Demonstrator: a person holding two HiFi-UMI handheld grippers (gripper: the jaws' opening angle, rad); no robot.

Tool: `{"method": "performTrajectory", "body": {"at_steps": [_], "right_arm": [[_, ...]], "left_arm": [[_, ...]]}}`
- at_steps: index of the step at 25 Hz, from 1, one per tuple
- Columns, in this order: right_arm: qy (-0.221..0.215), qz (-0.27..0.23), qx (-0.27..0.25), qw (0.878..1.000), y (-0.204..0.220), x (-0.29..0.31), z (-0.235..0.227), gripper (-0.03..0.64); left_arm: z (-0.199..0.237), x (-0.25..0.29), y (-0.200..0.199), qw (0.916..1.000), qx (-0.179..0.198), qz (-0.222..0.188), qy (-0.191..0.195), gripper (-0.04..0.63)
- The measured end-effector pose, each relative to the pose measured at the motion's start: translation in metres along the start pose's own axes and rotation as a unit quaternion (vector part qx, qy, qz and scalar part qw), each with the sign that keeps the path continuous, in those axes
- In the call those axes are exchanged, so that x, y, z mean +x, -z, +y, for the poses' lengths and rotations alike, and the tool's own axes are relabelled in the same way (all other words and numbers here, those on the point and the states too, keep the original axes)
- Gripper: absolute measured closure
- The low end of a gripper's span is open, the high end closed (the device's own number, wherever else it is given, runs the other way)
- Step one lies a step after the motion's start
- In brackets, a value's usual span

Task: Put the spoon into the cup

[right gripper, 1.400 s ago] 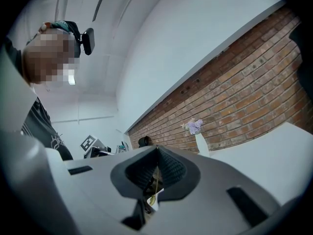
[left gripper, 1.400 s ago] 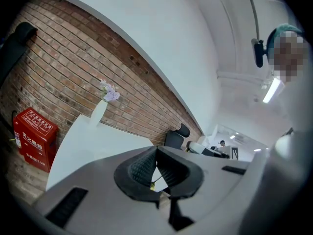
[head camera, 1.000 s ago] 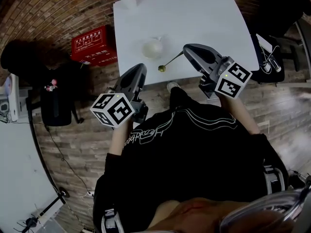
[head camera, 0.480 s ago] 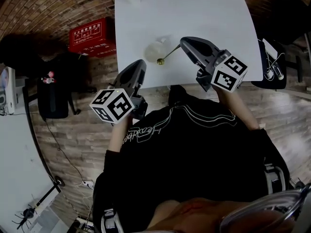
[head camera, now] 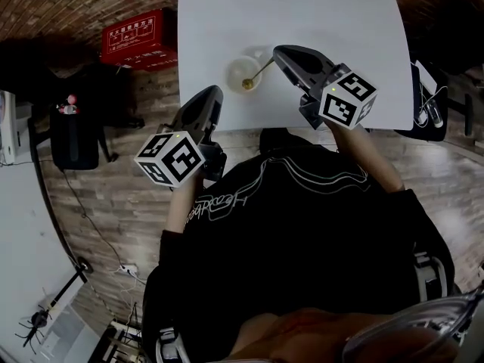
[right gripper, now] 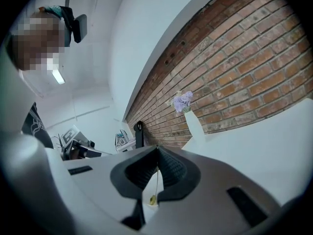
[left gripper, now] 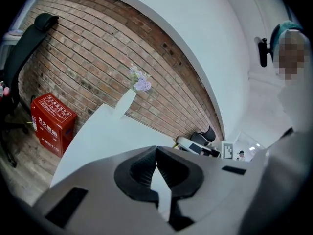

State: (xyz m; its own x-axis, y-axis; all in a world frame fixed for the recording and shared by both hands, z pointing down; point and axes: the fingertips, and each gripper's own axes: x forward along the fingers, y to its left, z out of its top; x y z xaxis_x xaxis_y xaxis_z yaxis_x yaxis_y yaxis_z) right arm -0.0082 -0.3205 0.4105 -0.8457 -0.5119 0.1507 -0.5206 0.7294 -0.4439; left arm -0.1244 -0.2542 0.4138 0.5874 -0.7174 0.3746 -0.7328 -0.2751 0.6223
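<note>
The right gripper (head camera: 277, 52), fingers closed on the spoon (head camera: 261, 72), holds its bowl over the cup's (head camera: 236, 69) 6 o'clock rim on the desk (head camera: 325, 13). Left gripper (head camera: 213, 92): fingers closed, empty. Next, probably, lower the spoon in and release.

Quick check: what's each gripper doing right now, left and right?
Left gripper: jaws closed, nothing between them.
Right gripper: jaws closed on the spoon.

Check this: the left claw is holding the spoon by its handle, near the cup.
Not the left: the right claw is holding the spoon by its handle, near the cup. The right gripper view shows the handle pinched in its jaws; the left claw is shut, empty.
</note>
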Motion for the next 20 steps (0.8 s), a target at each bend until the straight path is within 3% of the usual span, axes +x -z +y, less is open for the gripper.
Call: {"method": "performTrajectory", "body": {"at_steps": [20], "right_arm": [[0.003,0.043,0.035,0.998,0.051,0.046,-0.028,0.618]], "left_arm": [[0.029,0.003,0.015,0.999,-0.032,0.013,-0.028,0.592]]}}
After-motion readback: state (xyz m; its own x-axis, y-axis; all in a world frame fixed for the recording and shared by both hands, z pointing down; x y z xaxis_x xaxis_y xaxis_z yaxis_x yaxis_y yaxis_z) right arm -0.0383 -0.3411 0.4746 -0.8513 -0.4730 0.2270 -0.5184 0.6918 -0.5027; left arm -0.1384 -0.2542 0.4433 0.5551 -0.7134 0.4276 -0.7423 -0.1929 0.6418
